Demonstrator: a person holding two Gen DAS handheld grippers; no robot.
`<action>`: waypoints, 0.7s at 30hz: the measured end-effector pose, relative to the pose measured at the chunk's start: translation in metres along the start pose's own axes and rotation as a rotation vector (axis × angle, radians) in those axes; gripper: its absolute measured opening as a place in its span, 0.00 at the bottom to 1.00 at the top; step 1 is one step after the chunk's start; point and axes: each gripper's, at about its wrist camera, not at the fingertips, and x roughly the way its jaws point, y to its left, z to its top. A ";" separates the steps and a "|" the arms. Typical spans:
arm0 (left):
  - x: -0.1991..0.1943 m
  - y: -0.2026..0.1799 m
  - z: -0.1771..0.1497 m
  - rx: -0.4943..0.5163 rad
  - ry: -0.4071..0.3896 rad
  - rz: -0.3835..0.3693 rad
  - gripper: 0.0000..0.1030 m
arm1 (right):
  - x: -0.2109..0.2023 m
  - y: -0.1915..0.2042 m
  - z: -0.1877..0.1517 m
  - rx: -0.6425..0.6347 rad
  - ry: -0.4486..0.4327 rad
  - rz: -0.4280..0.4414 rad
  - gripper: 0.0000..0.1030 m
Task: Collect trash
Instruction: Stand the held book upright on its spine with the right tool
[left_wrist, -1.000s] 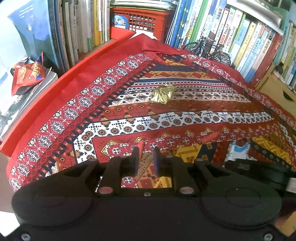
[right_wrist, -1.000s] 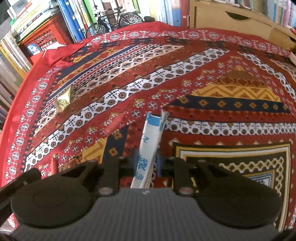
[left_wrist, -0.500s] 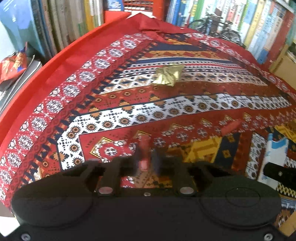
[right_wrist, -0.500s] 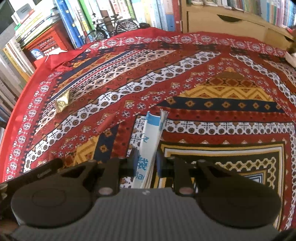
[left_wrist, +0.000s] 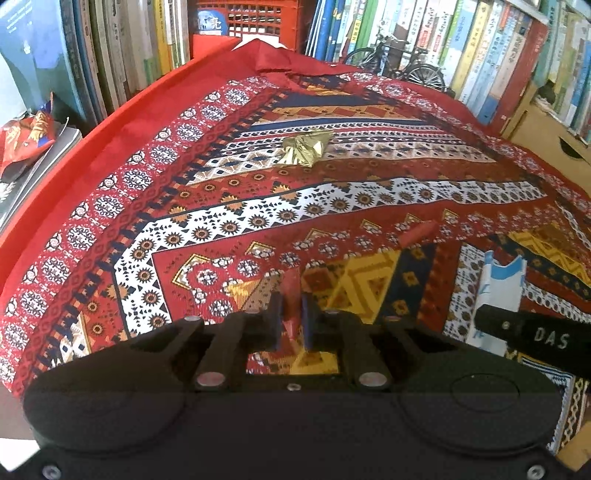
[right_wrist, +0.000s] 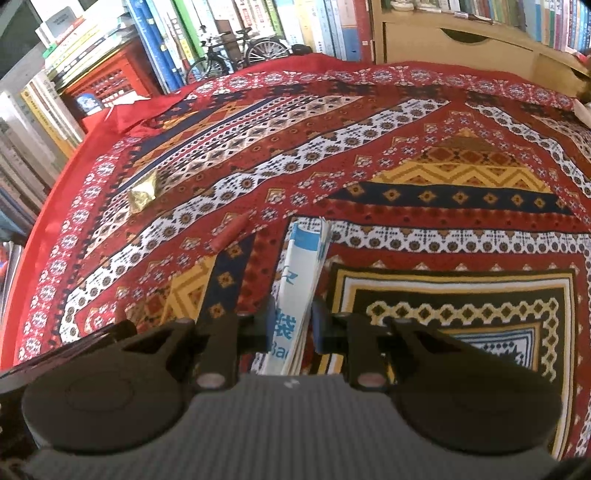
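Risk first: left gripper (left_wrist: 291, 319) pinches only a thin red scrap (left_wrist: 291, 291), so it could slip out on the lift, & the patterned cloth (left_wrist: 229, 206) may snag w/ it. Its jaws are clenched tight on that scrap. Right gripper (right_wrist: 293, 325) is clamped on a folded white-blue bag (right_wrist: 301, 280); gold wrapper (left_wrist: 304, 147) & another red scrap (left_wrist: 417, 232) lie loose on cloth, well apart.
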 end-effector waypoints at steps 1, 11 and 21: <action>-0.003 0.000 -0.002 0.000 0.000 -0.002 0.10 | -0.002 0.001 -0.003 -0.004 -0.002 0.005 0.23; -0.041 0.013 -0.031 0.009 -0.009 -0.028 0.10 | -0.040 0.005 -0.036 -0.029 -0.044 0.031 0.23; -0.104 0.037 -0.085 0.036 -0.037 -0.082 0.10 | -0.098 0.007 -0.089 -0.043 -0.114 0.019 0.23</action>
